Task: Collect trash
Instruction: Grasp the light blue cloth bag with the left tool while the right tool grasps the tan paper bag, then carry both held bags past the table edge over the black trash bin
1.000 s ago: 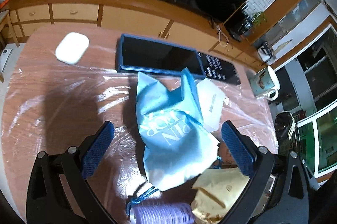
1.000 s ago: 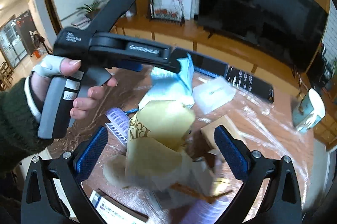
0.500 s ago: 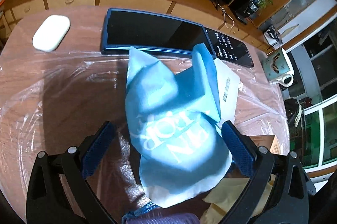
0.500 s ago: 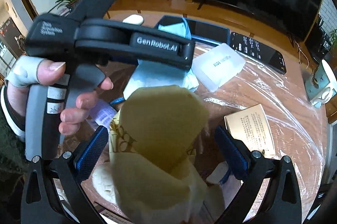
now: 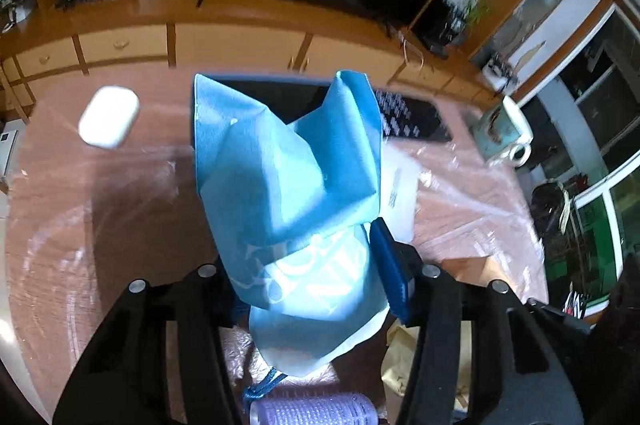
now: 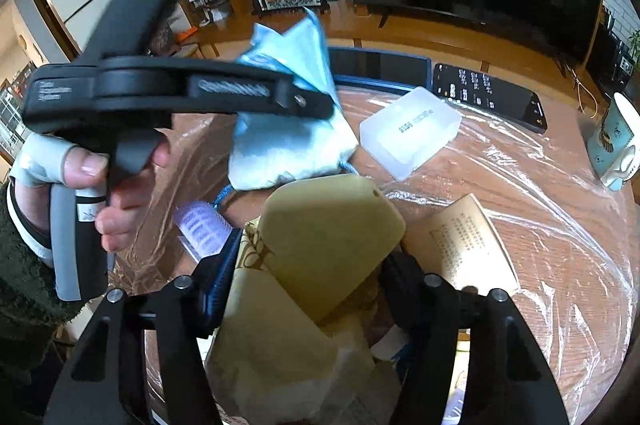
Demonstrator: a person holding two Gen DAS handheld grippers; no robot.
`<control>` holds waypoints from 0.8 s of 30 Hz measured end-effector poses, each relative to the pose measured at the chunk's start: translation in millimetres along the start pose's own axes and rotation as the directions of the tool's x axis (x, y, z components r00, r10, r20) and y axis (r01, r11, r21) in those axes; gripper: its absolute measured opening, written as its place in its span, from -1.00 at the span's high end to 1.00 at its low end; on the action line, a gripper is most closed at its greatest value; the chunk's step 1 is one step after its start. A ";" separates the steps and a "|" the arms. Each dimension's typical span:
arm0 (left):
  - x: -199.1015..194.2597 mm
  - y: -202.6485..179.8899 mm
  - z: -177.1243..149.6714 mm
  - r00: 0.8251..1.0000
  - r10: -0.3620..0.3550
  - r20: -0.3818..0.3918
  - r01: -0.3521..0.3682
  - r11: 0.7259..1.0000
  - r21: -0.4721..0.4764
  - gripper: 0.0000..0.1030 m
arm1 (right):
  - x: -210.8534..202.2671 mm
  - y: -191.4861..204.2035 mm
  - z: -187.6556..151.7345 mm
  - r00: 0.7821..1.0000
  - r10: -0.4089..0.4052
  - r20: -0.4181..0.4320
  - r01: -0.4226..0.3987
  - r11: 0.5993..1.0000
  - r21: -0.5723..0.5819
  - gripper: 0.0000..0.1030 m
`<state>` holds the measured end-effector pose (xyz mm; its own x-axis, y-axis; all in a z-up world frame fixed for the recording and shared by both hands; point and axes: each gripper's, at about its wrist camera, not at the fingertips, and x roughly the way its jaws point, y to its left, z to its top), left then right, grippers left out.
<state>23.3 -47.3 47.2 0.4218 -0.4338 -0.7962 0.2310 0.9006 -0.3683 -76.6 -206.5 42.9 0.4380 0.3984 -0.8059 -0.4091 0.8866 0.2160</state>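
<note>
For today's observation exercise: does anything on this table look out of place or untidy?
Yes. A crumpled blue bag and a crumpled tan paper bag sit among tidy items, and the clear plastic sheet over the table is wrinkled.

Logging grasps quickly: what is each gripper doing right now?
Left gripper: jaws closing on the light blue fabric pouch.
Right gripper: jaws closing on the pale yellow paper bag.

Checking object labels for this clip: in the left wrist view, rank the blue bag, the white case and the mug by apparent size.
1. blue bag, largest, but nearest the camera.
2. white case and mug look alike; unranked.
</note>
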 end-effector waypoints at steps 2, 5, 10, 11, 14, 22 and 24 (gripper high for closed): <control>-13.5 1.3 0.2 0.999 0.006 0.039 -0.006 1.000 -0.003 -0.04 | -4.0 -3.3 1.9 1.000 0.005 0.019 -0.005 1.000 0.009 -0.20; -31.6 0.8 -2.5 0.995 0.025 0.092 -0.025 1.000 0.002 -0.04 | -14.2 -6.8 5.0 0.998 0.022 0.055 -0.024 0.999 0.034 -0.20; -57.5 0.8 -11.9 0.985 0.054 0.167 -0.054 0.999 -0.006 -0.05 | -29.8 -14.5 10.1 0.992 0.030 0.121 -0.039 0.997 0.068 -0.19; -60.8 -0.3 -13.6 0.982 0.062 0.176 -0.062 0.998 -0.006 -0.05 | -32.6 -16.1 11.0 0.991 0.027 0.132 -0.037 0.996 0.075 -0.19; -73.1 -4.1 -19.5 0.975 0.074 0.209 -0.077 0.997 0.004 -0.05 | -40.0 -21.9 14.5 0.987 0.037 0.154 -0.053 0.993 0.105 -0.19; -105.2 -6.6 -34.1 0.963 0.042 0.265 -0.044 0.999 0.000 -0.05 | -65.1 -24.0 15.8 0.972 0.062 0.229 -0.093 0.987 0.129 -0.19; -113.6 -8.0 -38.0 0.958 0.047 0.282 -0.052 0.999 0.007 -0.05 | -73.7 -21.6 15.7 0.966 0.060 0.250 -0.094 0.987 0.127 -0.19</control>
<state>-59.8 -4.1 122.3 0.6628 -0.3809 -0.6447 0.2150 0.9215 -0.3234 -87.5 -251.3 106.3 0.5986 0.4969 -0.6283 -0.3436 0.8678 0.3590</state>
